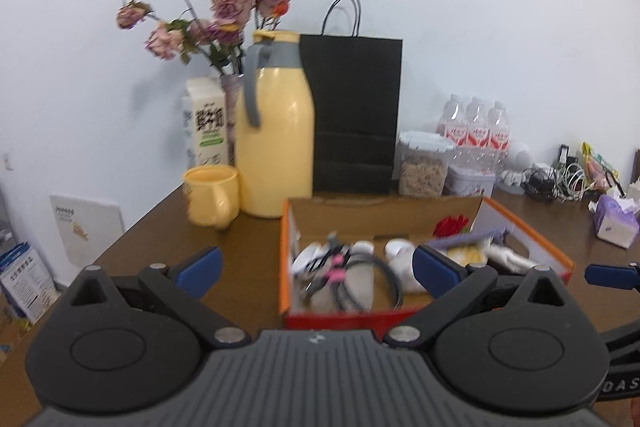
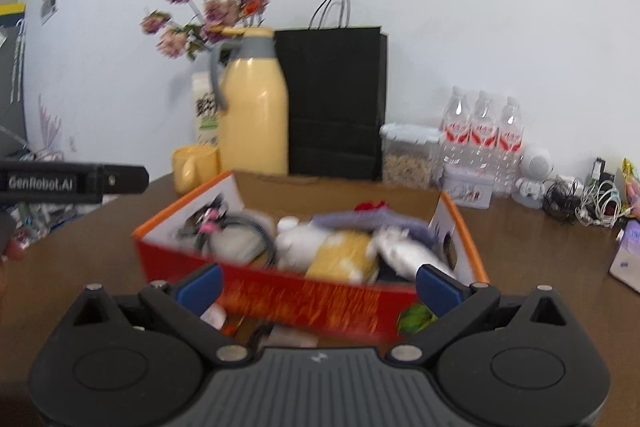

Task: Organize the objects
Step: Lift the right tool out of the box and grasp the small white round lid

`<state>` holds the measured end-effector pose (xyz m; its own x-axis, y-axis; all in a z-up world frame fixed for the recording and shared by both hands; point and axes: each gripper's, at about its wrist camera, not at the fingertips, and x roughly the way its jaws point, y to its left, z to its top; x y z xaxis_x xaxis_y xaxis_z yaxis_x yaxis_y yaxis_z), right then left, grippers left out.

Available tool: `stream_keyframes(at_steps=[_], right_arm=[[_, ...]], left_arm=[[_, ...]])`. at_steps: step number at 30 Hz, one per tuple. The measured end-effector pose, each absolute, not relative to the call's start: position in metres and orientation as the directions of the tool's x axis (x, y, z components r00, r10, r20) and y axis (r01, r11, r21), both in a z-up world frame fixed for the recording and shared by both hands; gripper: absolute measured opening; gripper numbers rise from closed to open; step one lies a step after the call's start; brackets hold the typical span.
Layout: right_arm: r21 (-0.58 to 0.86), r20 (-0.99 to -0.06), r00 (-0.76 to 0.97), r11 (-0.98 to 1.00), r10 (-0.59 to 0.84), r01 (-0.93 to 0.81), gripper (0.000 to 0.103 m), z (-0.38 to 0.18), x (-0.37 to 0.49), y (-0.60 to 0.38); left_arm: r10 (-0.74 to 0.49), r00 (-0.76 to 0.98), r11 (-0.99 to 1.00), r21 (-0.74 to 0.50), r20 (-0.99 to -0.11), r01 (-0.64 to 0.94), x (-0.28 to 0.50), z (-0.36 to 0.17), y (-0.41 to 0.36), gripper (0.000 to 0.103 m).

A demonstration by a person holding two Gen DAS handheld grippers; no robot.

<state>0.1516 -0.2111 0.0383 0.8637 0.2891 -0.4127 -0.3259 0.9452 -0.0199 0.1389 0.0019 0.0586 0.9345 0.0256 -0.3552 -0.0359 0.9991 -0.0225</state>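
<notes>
The box point(image 2: 312, 291) lies straight ahead of the right tool point(image 2: 318, 287), nearer than the left tool point(image 1: 316, 269); both spread, empty.

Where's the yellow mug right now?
In both wrist views the yellow mug stands on the brown table at the far left, touching or nearly touching the yellow thermos jug, just left of the orange box.
</notes>
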Motion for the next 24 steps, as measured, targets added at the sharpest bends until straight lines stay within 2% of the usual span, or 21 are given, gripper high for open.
stream_keyframes(at_steps=[6, 11, 13, 15, 17, 24], right_arm=[[-0.015, -0.482, 0.813, 0.925, 0.326, -0.379, 0.103, 0.015, 0.113, -0.204], [0.004, -0.535, 0.758, 0.898, 0.373, -0.44, 0.09, -0.005, 0.084, -0.194], [0.015, -0.549, 0.738, 0.888, 0.392, -0.46, 0.089, -0.01, 0.075, -0.19], [0.021, -0.561, 0.721, 0.878, 0.406, -0.478, 0.081, -0.014, 0.069, -0.186], [0.029, -0.572, 0.706, 0.87, 0.418, -0.491, 0.069, -0.017, 0.064, -0.183], [0.04, -0.582, 0.684, 0.855, 0.44, -0.517, 0.047, -0.019, 0.062, -0.178]], left_arm=[[0.04, 0.918, 0.999, -0.016, -0.395, -0.051, 0.104, 0.042, 0.017, 0.103], [0.04, 0.904, 0.999, -0.006, -0.426, -0.047, 0.081, 0.027, 0.025, 0.103], [0.039, 0.898, 0.999, -0.01, -0.438, -0.048, 0.074, 0.022, 0.027, 0.103], [0.036, 0.89, 0.999, -0.017, -0.454, -0.048, 0.067, 0.016, 0.03, 0.103], [0.033, 0.883, 0.999, -0.019, -0.469, -0.047, 0.061, 0.01, 0.031, 0.103], [0.029, 0.865, 0.998, -0.03, -0.501, -0.051, 0.052, -0.002, 0.036, 0.103]])
